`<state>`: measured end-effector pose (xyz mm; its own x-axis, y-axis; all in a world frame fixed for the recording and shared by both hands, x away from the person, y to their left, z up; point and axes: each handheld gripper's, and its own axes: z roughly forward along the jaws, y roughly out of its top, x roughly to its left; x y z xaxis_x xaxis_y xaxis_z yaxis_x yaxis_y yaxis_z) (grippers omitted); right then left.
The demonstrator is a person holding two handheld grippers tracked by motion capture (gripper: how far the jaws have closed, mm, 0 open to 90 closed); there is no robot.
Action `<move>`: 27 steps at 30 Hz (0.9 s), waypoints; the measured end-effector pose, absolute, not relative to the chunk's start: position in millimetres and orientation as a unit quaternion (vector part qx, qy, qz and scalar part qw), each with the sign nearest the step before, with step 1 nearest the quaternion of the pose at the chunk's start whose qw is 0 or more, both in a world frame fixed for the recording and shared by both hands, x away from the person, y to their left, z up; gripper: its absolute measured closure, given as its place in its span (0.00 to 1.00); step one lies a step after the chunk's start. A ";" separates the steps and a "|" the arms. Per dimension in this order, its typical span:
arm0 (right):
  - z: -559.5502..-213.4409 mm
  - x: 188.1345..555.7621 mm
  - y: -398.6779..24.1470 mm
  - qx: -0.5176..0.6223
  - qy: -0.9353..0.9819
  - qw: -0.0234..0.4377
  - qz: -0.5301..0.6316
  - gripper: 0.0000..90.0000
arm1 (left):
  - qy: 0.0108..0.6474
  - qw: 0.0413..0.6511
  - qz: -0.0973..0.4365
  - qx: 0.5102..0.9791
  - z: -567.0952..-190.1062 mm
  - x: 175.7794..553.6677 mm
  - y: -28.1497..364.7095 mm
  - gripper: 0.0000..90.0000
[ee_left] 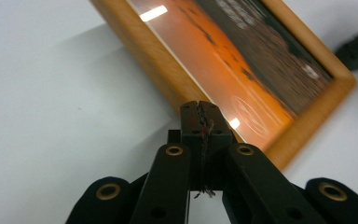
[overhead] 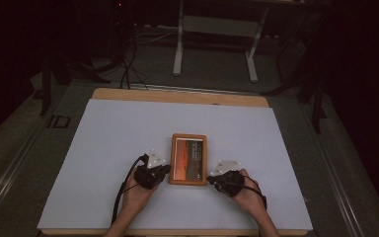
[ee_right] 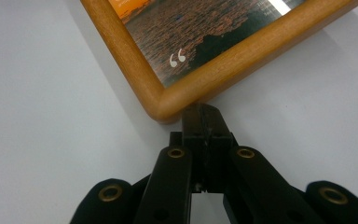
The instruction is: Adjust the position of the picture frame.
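Picture frame flanked by two handheld grippers on a tabletop.

A picture frame (overhead: 188,158) is laid flat on the tabletop (overhead: 108,133), slightly toward the near side of its middle. The left gripper (overhead: 165,169) is placed just beside the frame's left edge, near the near corner, with its closed jaws brought up against that edge. The right gripper (overhead: 211,179) is placed at the frame's near right corner, its closed jaws set against it. Behind the tabletop, a stand (overhead: 217,29) is seen on the floor.
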<state>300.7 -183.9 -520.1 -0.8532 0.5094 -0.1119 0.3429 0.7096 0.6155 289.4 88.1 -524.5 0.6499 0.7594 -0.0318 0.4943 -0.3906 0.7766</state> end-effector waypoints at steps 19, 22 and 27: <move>-513.1 310.2 -197.7 0.254 0.903 0.137 0.317 0.93 | 0.405 0.425 0.155 0.795 -520.5 297.7 97.7 0.89; -510.9 313.4 -200.1 0.267 0.896 0.141 0.324 0.88 | 0.413 0.435 0.150 0.786 -518.0 302.5 101.0 0.84; -506.8 320.0 -201.1 0.274 0.893 0.145 0.327 0.82 | 0.421 0.451 0.134 0.776 -512.8 312.5 104.5 0.74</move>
<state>320.0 -201.1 -506.8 -0.8082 0.5835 -0.0797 0.3938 0.6361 0.6635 312.5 104.5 -512.8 0.6093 0.7742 -0.1714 0.5325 -0.2394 0.8119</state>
